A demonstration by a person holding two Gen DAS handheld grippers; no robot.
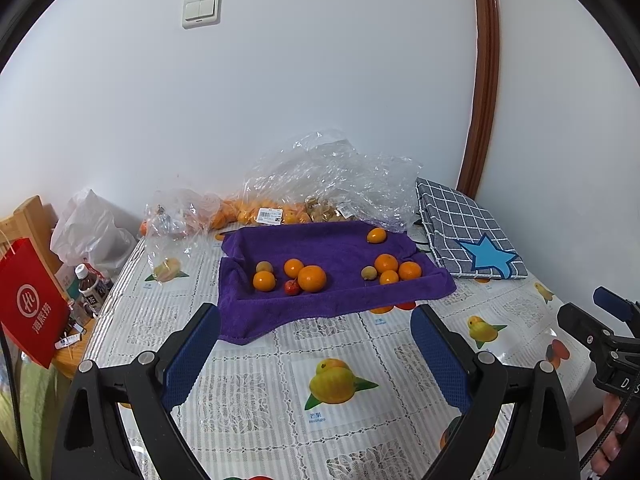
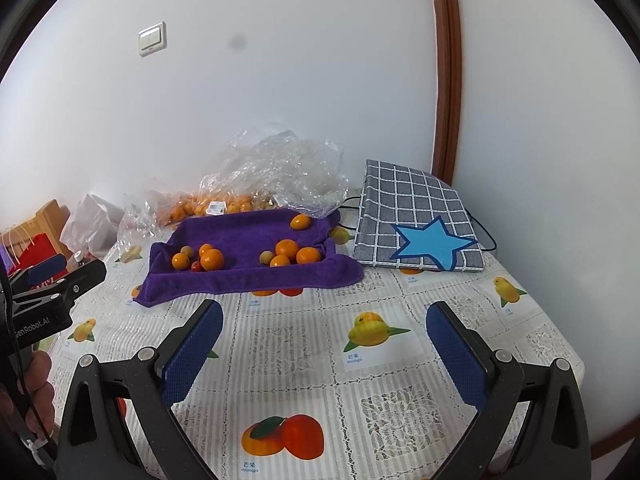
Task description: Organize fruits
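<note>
Hovering over the fruit-print tablecloth (image 1: 248, 364), the left gripper (image 1: 316, 332) and right gripper (image 2: 324, 328) both have their jaws spread wide, nothing held. The oranges (image 1: 311, 278) sit in two little clusters on a purple towel (image 1: 320, 240), clear bags (image 1: 320, 172) just behind.

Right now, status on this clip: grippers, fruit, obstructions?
Left gripper open, empty; right gripper open, empty. Fruit loose on purple towel, none grasped. Table between fingers and towel bare; plastic bags behind.
</note>
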